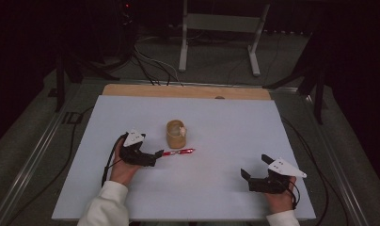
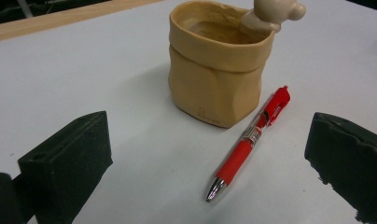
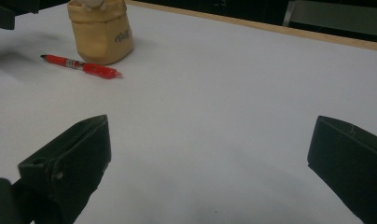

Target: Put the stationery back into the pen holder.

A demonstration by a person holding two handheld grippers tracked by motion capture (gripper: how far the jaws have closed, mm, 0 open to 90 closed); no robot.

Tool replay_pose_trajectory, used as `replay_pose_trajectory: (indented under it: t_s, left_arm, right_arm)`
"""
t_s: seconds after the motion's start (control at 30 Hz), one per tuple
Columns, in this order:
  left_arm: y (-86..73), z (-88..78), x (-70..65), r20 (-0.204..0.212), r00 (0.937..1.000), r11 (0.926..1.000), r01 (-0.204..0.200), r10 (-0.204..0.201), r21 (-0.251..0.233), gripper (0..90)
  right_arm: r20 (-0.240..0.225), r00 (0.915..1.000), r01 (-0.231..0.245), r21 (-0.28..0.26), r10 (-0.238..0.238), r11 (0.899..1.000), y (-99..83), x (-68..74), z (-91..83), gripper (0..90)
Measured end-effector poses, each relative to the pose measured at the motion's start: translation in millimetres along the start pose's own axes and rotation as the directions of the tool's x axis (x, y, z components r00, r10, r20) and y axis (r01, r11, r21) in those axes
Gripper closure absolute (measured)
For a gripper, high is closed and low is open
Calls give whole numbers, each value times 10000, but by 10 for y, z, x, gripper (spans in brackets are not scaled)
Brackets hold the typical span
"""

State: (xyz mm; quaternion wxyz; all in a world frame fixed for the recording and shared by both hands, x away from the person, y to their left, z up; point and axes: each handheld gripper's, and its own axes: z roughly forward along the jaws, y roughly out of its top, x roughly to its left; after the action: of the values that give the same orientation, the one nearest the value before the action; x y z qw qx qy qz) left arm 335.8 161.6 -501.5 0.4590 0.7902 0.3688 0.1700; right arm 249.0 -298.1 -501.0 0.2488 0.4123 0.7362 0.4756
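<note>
Red pen (image 1: 178, 152) lies flat on the white surface (image 1: 225, 122) in the high view, just in front of a tan cup (image 1: 176, 134) standing upright. Left tongs (image 1: 155, 155) sit at the pen's tip end, jaws apart, holding nothing. Right tongs (image 1: 254, 168) rest well apart to the right, jaws also spread and empty.

Left gripper view: the pen (image 2: 249, 140) lies between the two open jaws, its metal tip nearest the camera, its clip end just beside the cup (image 2: 217, 65). A small pale figure (image 2: 273, 11) sits on the cup's rim.

Right gripper view: jaws stand wide over bare surface; pen (image 3: 81, 66) and cup (image 3: 100, 30) lie far off, upper left.
</note>
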Motion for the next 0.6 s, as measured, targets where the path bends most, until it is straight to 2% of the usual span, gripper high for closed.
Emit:
replay_pose_trajectory:
  t_s: [0.33,0.43,0.53,0.6]
  left_arm:
    - [-38,102,-11,-45,9999,9987,119,-117,490,11]
    - [-46,128,-16,-10,9999,9982,111,-110,588,44]
    - [-61,174,-23,-31,10000,9960,44,-41,896,55]
    - [-69,202,-34,-185,9998,9936,6,15,1126,67]
  right_arm:
    - [-15,10000,14,18,-14,10000,-1,0,5,2]
    - [-18,10000,30,15,-30,10000,-1,1,6,2]
    - [-14,10000,20,19,-20,10000,-2,1,9,2]
    - [-12,10000,14,29,-14,10000,-2,1,9,2]
